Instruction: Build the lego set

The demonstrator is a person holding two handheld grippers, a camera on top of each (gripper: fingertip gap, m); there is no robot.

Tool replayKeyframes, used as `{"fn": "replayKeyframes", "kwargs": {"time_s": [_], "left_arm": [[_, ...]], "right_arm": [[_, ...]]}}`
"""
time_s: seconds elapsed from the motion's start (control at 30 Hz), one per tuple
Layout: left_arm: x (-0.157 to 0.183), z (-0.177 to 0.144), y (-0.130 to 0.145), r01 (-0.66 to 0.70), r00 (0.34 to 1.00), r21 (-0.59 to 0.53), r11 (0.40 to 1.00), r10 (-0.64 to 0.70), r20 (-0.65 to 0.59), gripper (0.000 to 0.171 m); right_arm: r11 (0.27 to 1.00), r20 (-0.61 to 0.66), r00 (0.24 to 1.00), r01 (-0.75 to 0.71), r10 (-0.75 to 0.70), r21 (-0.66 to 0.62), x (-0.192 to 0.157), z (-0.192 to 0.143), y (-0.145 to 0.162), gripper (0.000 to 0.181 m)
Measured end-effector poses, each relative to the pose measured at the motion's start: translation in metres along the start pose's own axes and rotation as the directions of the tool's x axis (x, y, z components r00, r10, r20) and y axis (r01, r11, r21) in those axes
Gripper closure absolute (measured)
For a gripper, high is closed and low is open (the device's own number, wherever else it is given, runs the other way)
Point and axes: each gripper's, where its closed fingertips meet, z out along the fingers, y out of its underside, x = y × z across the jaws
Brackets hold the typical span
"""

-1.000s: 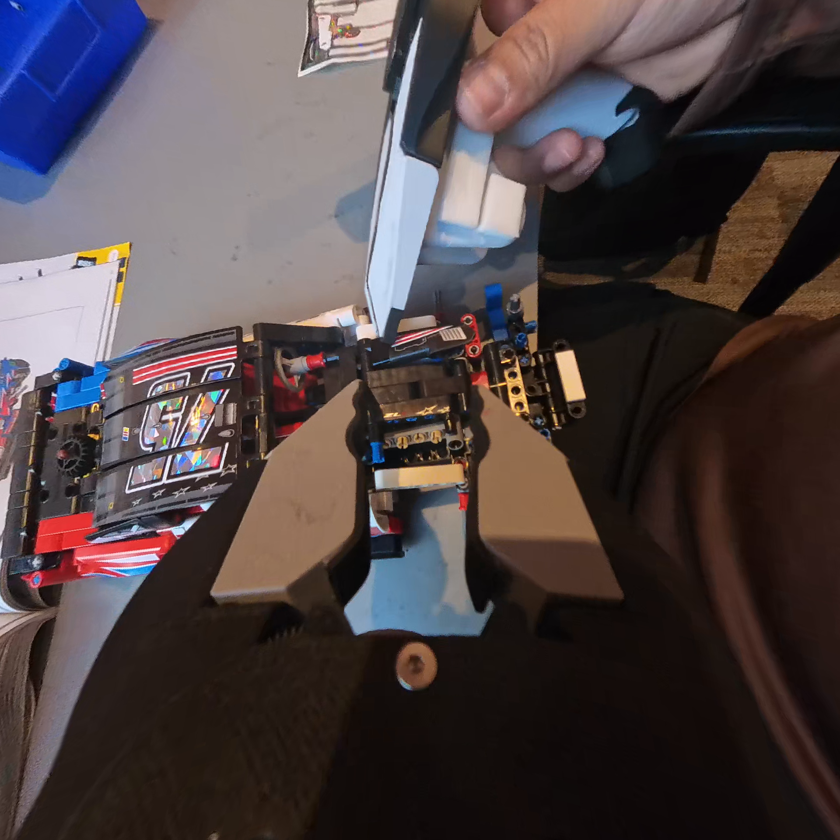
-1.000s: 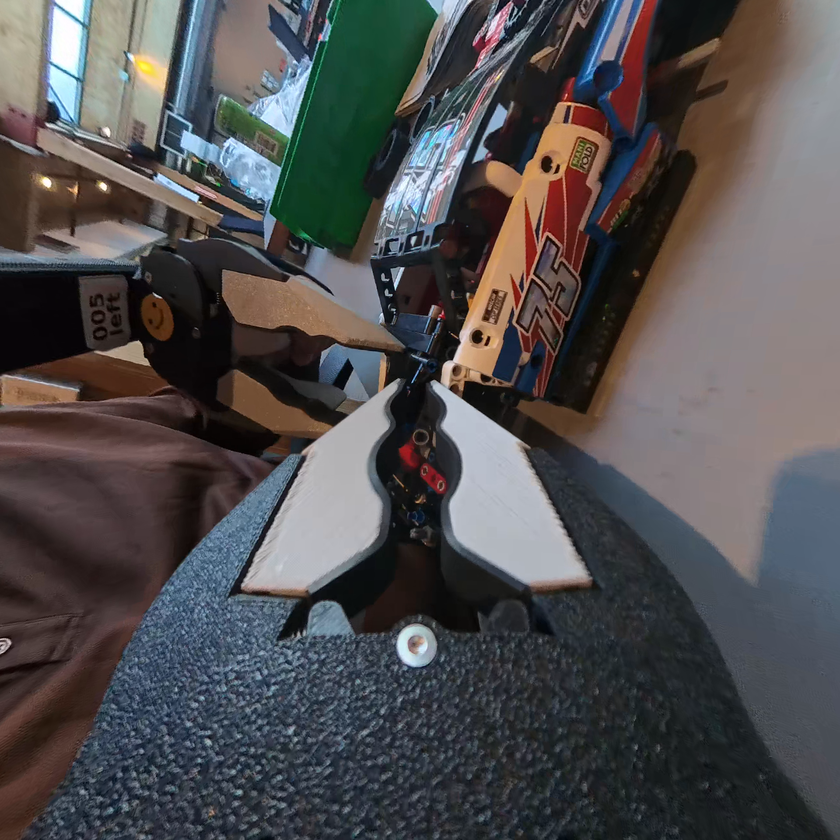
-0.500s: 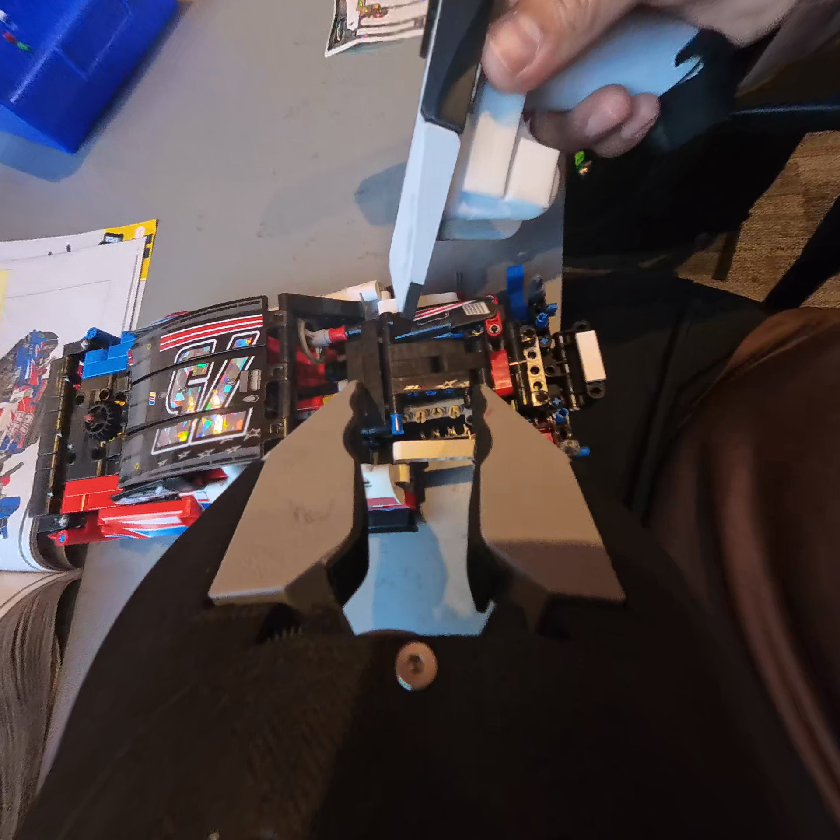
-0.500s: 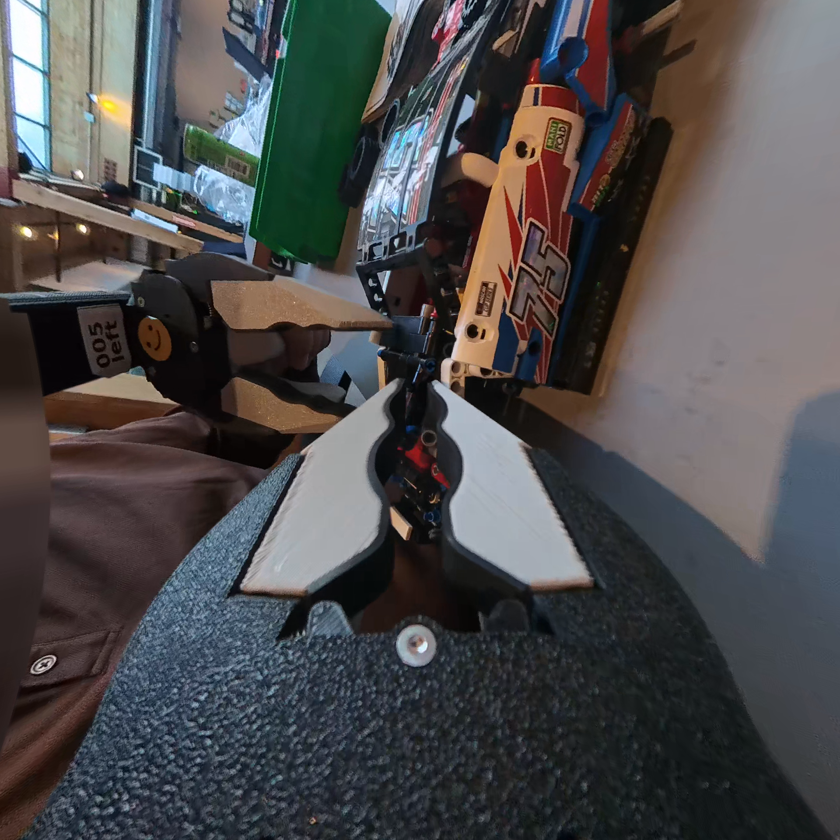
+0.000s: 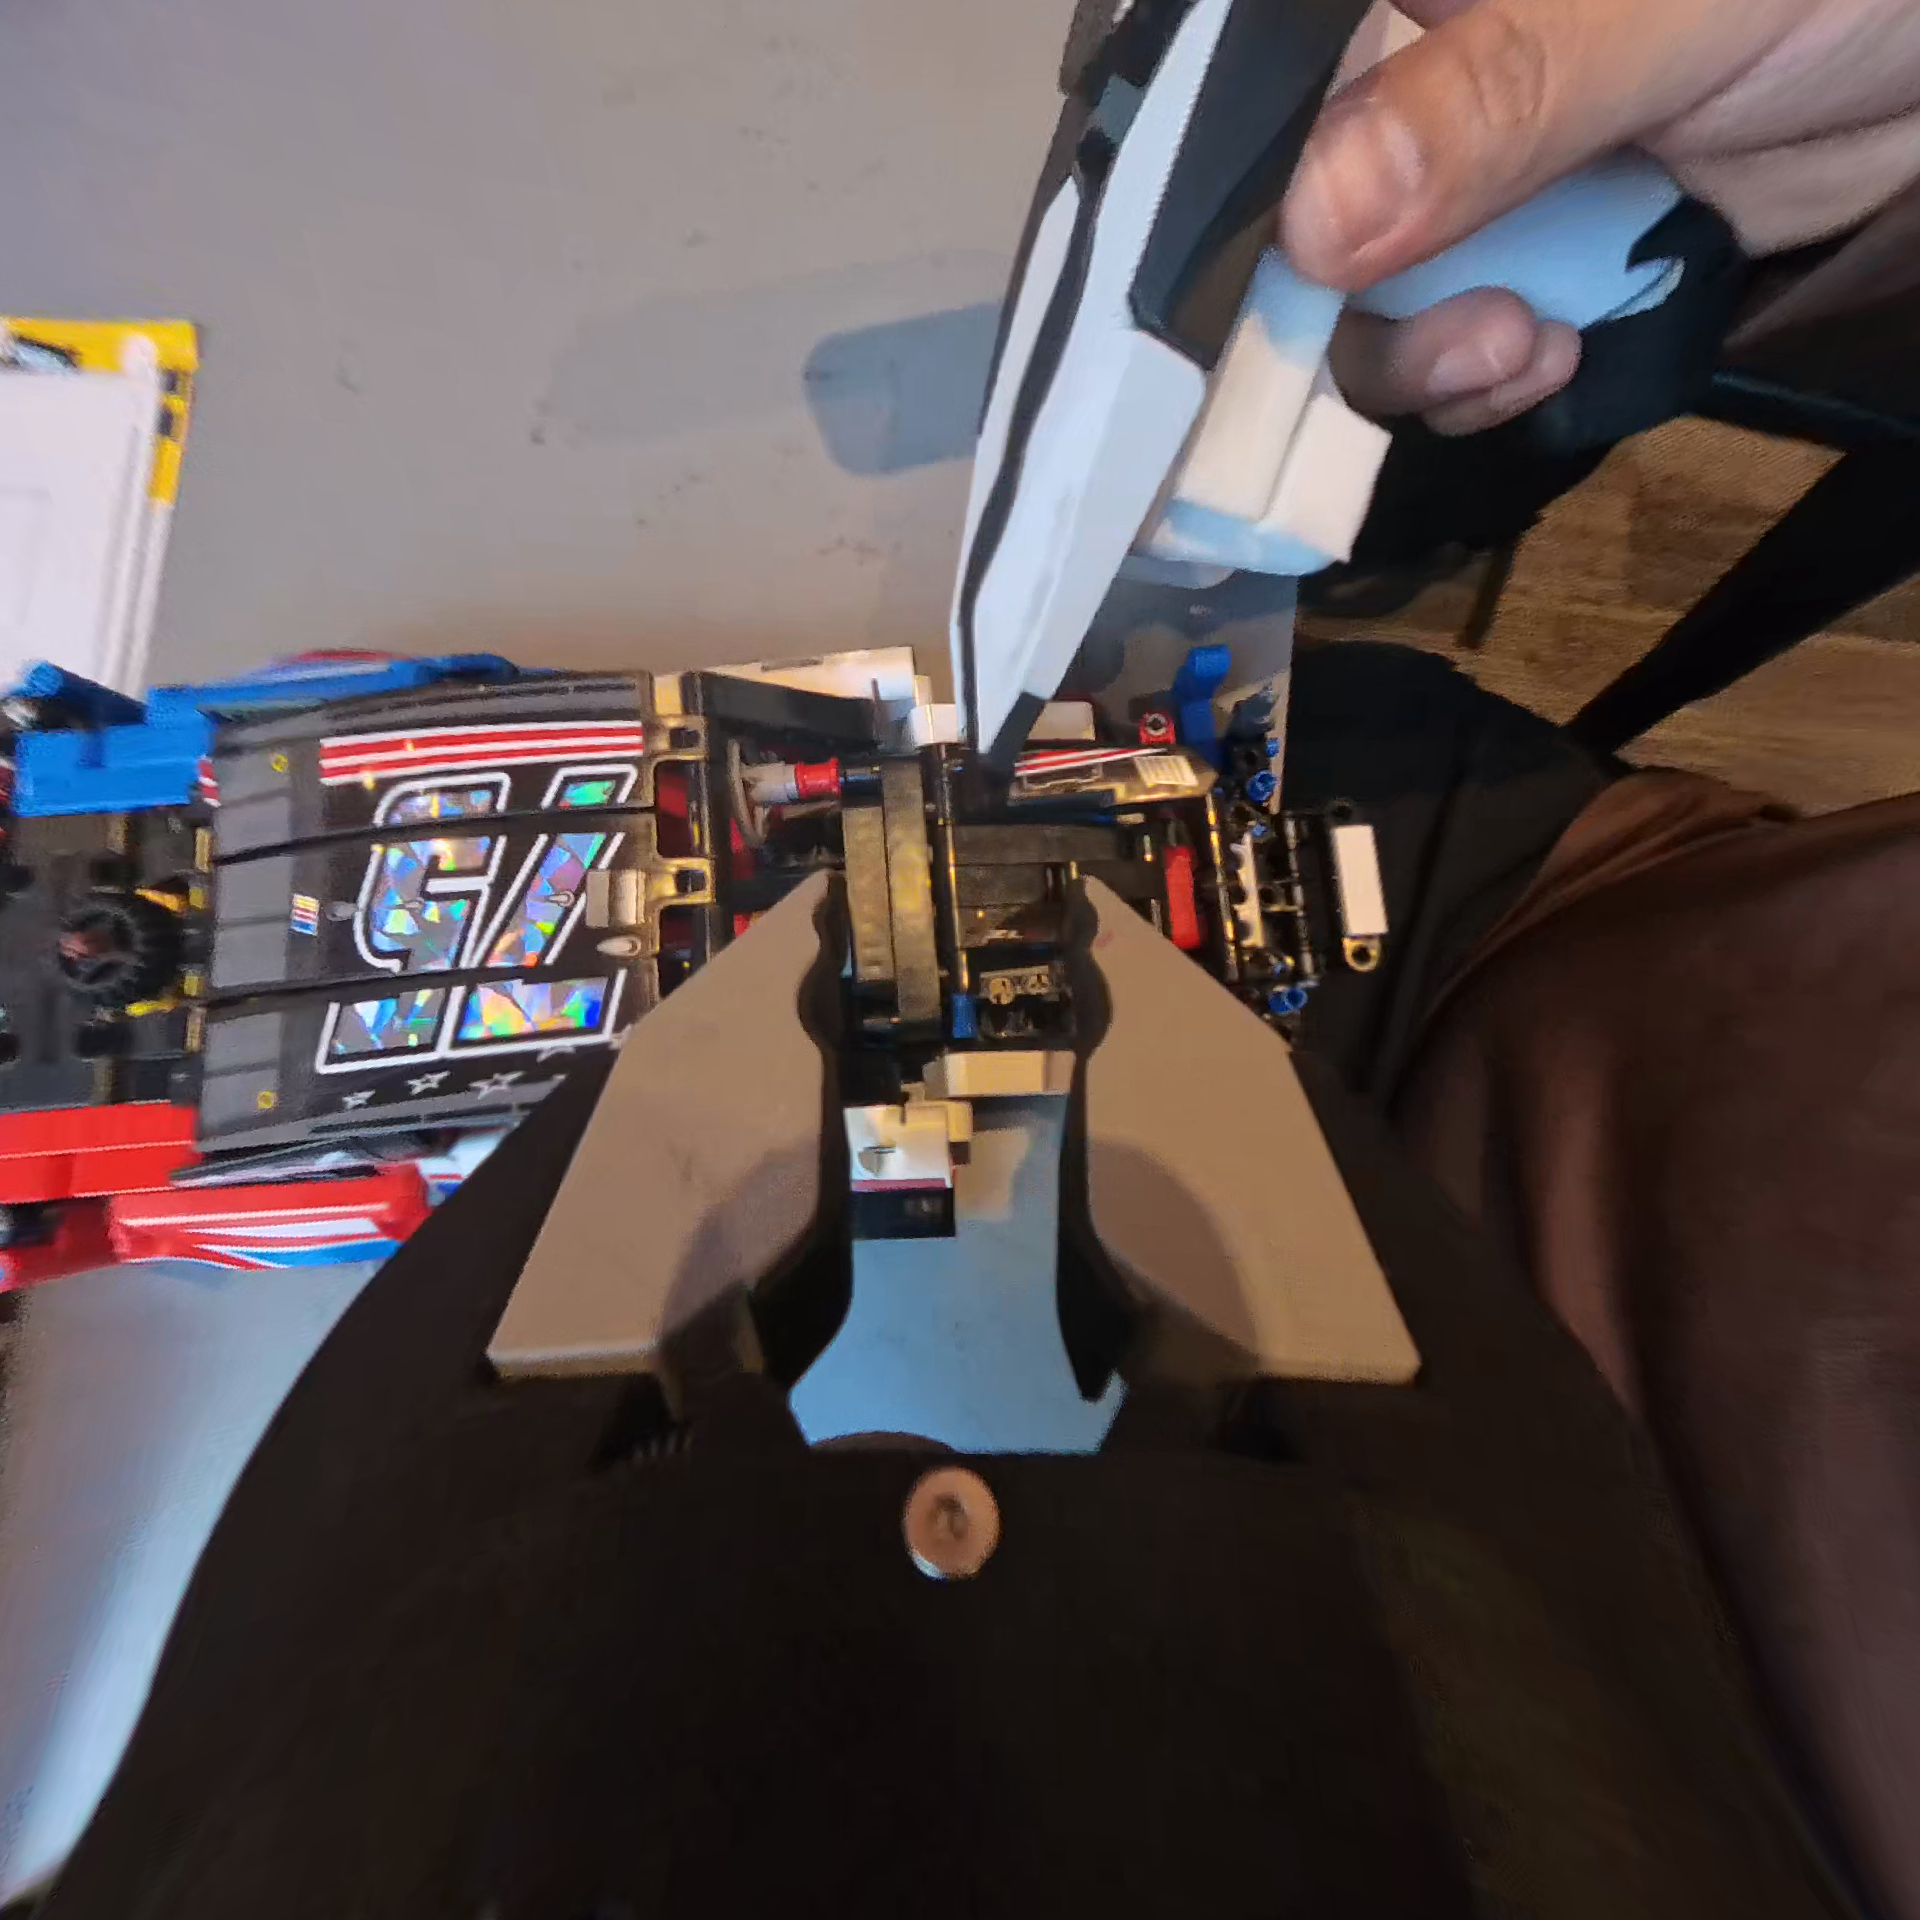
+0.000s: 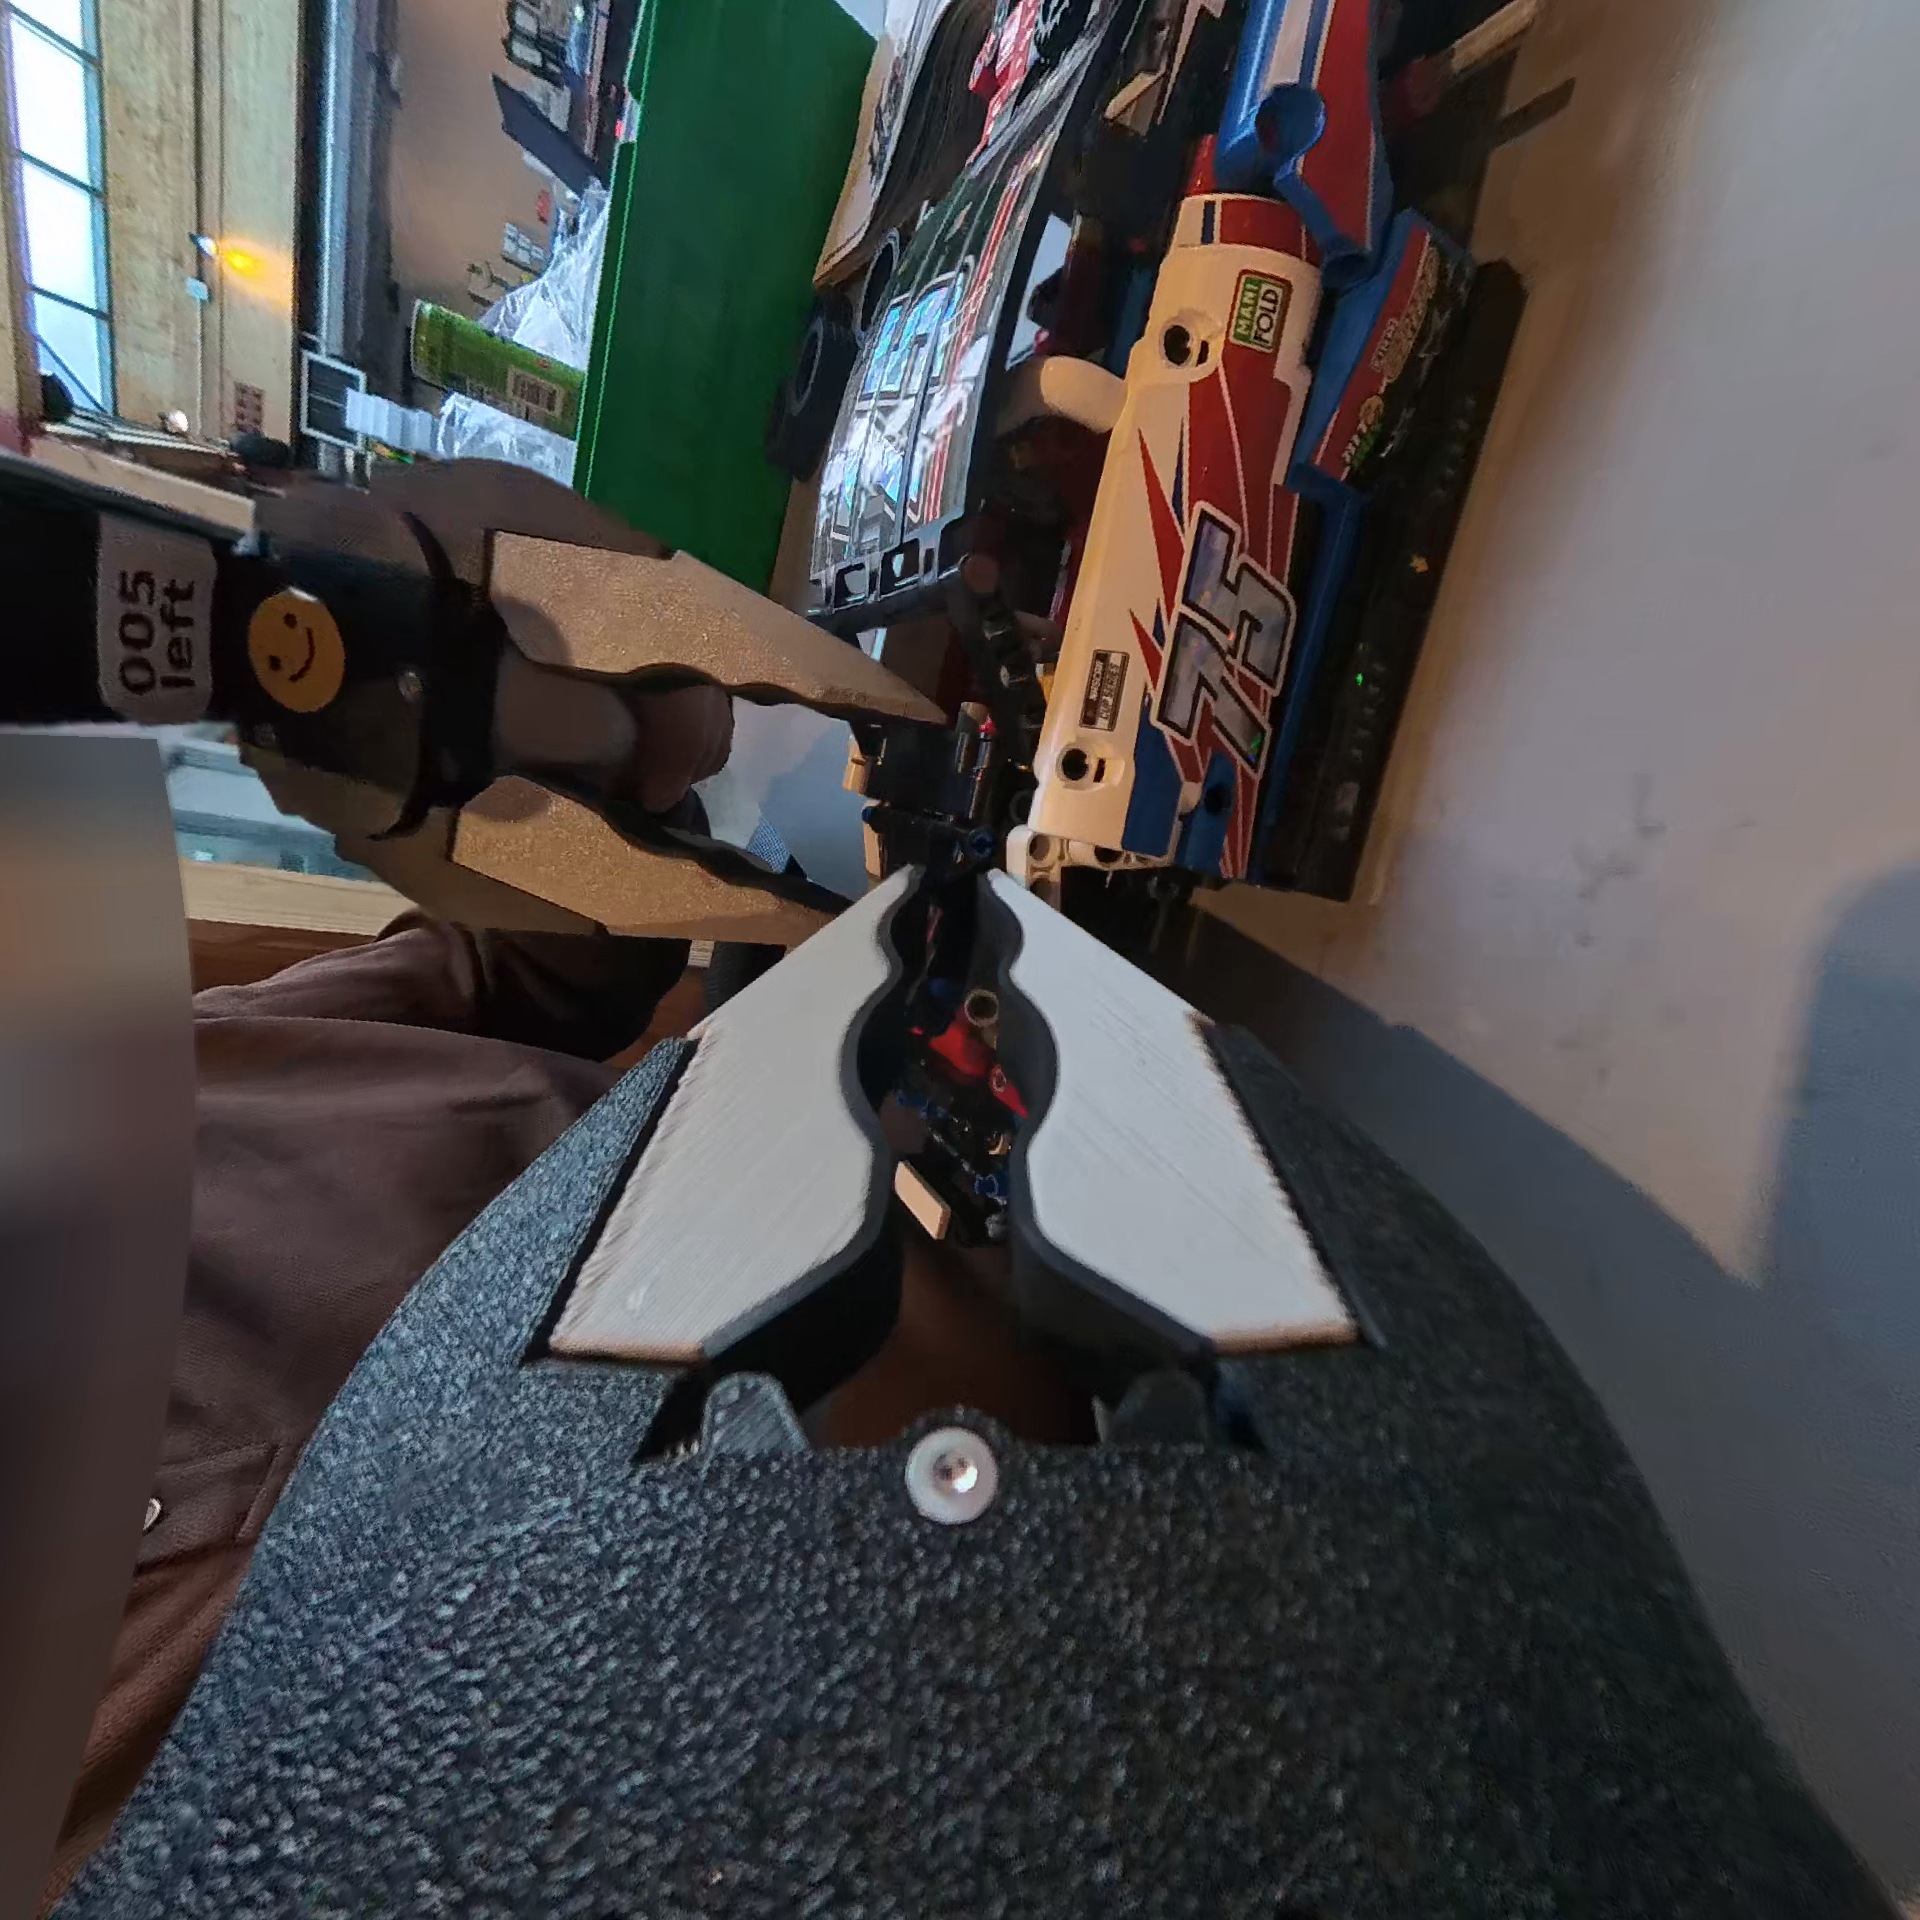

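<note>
The lego car (image 5: 436, 914) lies on the grey bench (image 5: 520, 312), at the edge nearest the person, and everything else is placed from it. At its left end sits an instruction booklet (image 5: 73, 499) on the bench, just beyond the blue parts. The patterned black roof panels make up the car's left and middle.

Right of those panels is the open black frame section (image 5: 914, 904). The left gripper (image 5: 956, 935) has its grey fingers (image 5: 707, 1091) spread on either side of this frame, steadying it; they look to touch its sides, though how firmly they press is hard to tell.

From above the same section, the right gripper (image 5: 992, 748) comes down with its white fingers (image 5: 1049, 499) nearly clenched, tips at the top of the frame. Whether a small part is pinched there I cannot tell.

The step in hand seems to be seating or adjusting a small piece in the frame. Next would be a short, straight press while the left fingers brace the car against sliding.
</note>
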Motion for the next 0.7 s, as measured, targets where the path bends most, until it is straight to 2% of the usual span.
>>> {"fn": "replayKeyframes", "kwargs": {"time_s": [0.1, 0.27, 0.37, 0.47, 0.53, 0.7], "left_arm": [[-0.001, 0.002, 0.001, 0.057, 0.997, -0.006, 0.998, -0.057, -0.053, 0.135], [-0.001, 0.002, 0.001, 0.041, 0.998, 0.009, 0.999, -0.04, -0.055, 0.136], [-0.001, 0.002, 0.001, 0.031, 0.998, 0.014, 0.999, -0.03, -0.056, 0.136], [-0.001, 0.002, 0.0, 0.021, 0.998, 0.019, 1.0, -0.02, -0.054, 0.135], [-0.001, 0.002, 0.001, 0.015, 0.998, 0.023, 1.0, -0.014, -0.055, 0.135], [-0.002, 0.002, 0.001, 0.01, 0.999, 0.039, 0.999, -0.008, -0.051, 0.135]], "right_arm": [[1.0, 0.003, 1.0, -0.017, 0.017, 0.002, 0.001, 0.0, 0.001, 0.174], [0.999, -0.047, 0.999, -0.004, 0.002, -0.052, 0.0, 0.0, 0.006, 0.171], [0.993, -0.028, 0.998, -0.05, 0.047, -0.104, -0.004, 0.0, 0.016, 0.166], [0.99, 0.041, 0.989, -0.137, 0.139, -0.043, -0.007, -0.001, 0.006, 0.165], [0.987, 0.047, 0.986, -0.161, 0.162, -0.032, -0.002, 0.001, 0.006, 0.174], [0.979, 0.064, 0.977, -0.204, 0.203, 0.006, -0.003, 0.002, 0.005, 0.174]]}}
